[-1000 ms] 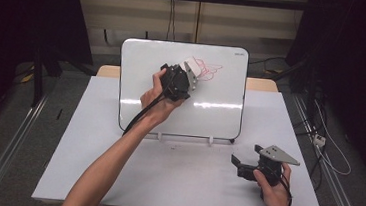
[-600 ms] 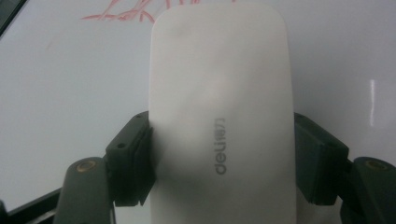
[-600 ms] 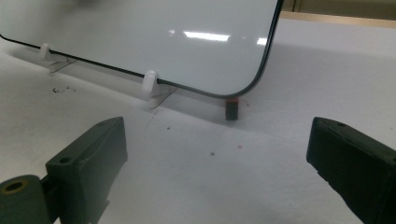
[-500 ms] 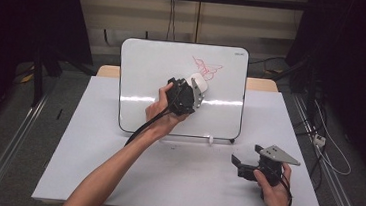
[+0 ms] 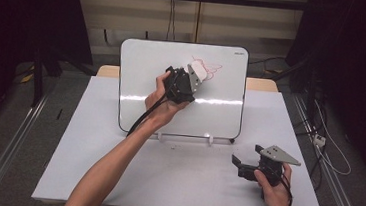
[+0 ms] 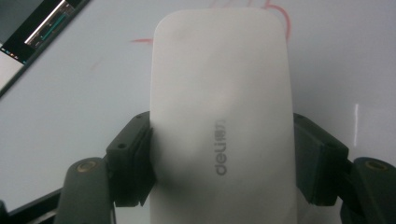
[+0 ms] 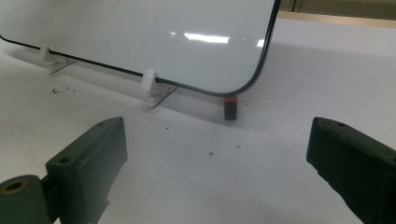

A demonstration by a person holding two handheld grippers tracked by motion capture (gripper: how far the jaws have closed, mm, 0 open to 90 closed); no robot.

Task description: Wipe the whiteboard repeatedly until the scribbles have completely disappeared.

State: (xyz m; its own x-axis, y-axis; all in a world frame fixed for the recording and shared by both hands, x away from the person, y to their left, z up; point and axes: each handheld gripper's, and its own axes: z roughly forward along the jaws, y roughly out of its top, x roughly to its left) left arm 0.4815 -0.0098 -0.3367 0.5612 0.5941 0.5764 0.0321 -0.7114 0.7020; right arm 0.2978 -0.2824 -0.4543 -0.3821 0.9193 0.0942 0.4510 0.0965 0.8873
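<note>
Up at the far right part of the whiteboard, the left gripper is pressing a white eraser against the red drawing. Half a second ago the same gripper was sitting lower, near the middle of the board, with the whole red sketch showing above it; a second ago it was up at the sketch, much as it is now. So the hand is travelling down and back up over the marks, which I am reading as wiping strokes. The sketch is looking fainter and is partly covered by the eraser, but red lines are still showing to its right, so the cleaning is judged as underway and not finished.

From the left gripper view, the black fingers are clamping the eraser on both long sides, pads tight against its white body, with the brand lettering facing the camera. The jaws are standing only as wide as the eraser. Beyond its far end, red strokes are running across the board surface.

Near the right front of the table, the right gripper is resting in the person's hand, holding nothing. In the right gripper view its fingers are standing wide apart over bare tabletop, pointing toward the near right corner of the whiteboard, where a small red-topped object is sitting beside one white stand clip. That hand is staying out of the work for now.
</note>
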